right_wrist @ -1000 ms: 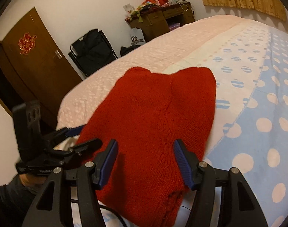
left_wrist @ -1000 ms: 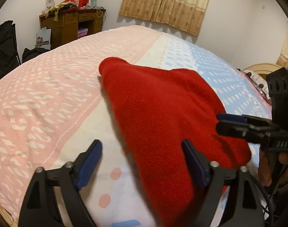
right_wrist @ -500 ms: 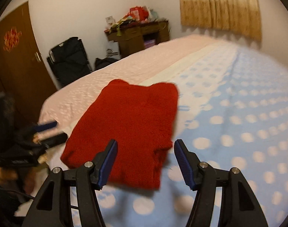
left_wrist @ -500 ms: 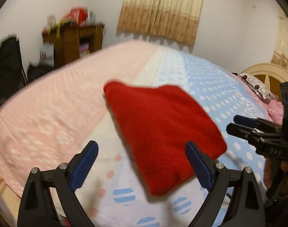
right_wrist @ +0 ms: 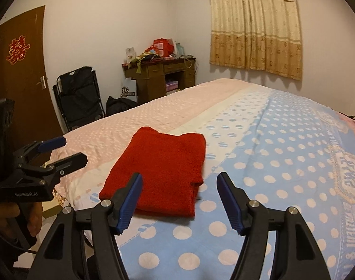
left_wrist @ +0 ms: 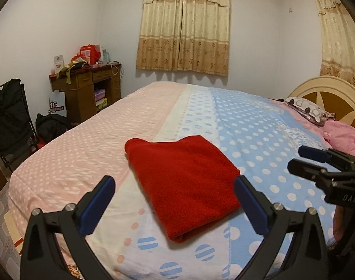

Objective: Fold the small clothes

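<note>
Sweater (left_wrist: 182, 175), red and folded, lies near the front edge of the bed (left_wrist: 84, 144). We judge it soft and light; we would take its corners. Our left claw (left_wrist: 174, 206) and right claw (right_wrist: 178, 201) stand wide, empty.

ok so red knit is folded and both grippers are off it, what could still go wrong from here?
1. The red knit lies near the bed's near edge; a nudge could drag it off.
2. Its near right corner looks loose and uneven, so the fold may slump open if lifted.
3. The left gripper and right gripper hang open on either side of it; a low pass could snag the knit.
</note>
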A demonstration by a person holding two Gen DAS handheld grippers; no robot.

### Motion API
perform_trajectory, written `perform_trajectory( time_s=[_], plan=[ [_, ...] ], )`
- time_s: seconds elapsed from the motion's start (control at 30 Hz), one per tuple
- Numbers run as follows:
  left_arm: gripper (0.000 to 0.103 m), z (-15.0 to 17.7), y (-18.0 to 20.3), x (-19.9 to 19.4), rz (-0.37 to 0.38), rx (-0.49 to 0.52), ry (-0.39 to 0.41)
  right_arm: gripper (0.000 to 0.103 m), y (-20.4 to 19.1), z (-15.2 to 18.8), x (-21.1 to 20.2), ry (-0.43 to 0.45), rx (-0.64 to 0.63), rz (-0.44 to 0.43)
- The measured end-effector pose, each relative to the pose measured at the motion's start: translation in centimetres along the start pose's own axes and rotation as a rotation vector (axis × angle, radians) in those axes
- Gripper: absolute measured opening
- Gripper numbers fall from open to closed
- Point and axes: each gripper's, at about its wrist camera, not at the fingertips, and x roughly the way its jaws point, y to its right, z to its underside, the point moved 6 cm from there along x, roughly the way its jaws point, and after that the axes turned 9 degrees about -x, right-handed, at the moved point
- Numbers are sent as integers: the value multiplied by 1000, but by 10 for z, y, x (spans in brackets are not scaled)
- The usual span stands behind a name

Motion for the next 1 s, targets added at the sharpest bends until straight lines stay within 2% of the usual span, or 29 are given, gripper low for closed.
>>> perform_trajectory(
  time_s=[1.0],
  plan=[
    [103,5,4,-8,2,6,-2,69,-3,3,-20,27,13,6]
  ],
)
